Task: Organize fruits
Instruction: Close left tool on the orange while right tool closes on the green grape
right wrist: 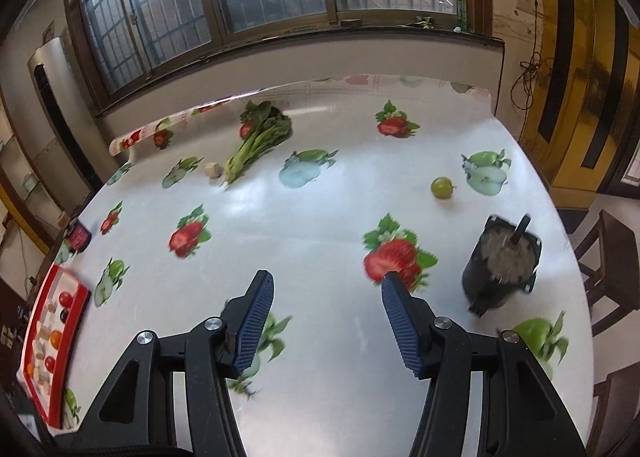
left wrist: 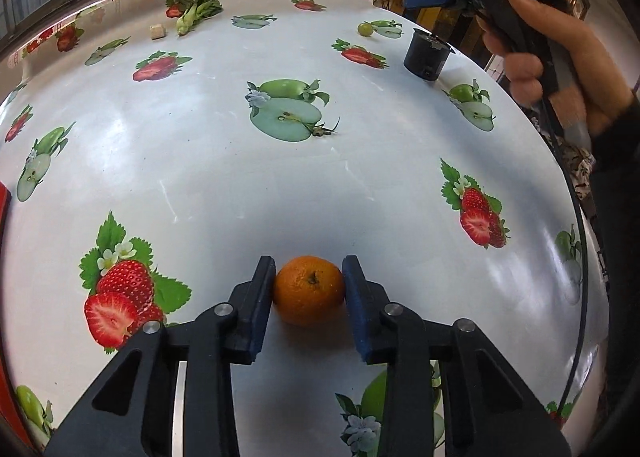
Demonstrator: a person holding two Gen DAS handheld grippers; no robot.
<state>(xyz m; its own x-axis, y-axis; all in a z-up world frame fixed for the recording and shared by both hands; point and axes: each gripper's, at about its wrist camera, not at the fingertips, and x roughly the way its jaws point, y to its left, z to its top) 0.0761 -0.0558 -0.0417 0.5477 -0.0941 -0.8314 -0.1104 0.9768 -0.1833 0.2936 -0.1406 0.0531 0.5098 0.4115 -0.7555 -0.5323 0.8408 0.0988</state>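
Note:
A small orange mandarin [left wrist: 309, 289] rests on the fruit-print tablecloth [left wrist: 200, 161], stem up. My left gripper [left wrist: 308, 263] is shut on it, both blue pads pressing its sides. My right gripper [right wrist: 328, 278] hovers open over the table with nothing between its fingers; in the left wrist view a hand [left wrist: 552, 41] holds it at the top right. A red tray [right wrist: 71, 276] with several small fruits and pale pieces lies at the far left edge of the right wrist view. A small green fruit [right wrist: 442, 187] [left wrist: 365, 28] lies loose near the far right.
A black pot [right wrist: 502, 269] [left wrist: 426, 53] with a stick in it stands at the right. Leafy greens [right wrist: 256, 141] [left wrist: 196, 9] and a beige chunk [right wrist: 213, 170] lie at the back by the window. A dark jar [right wrist: 80, 235] sits above the tray. Chairs stand past the right edge.

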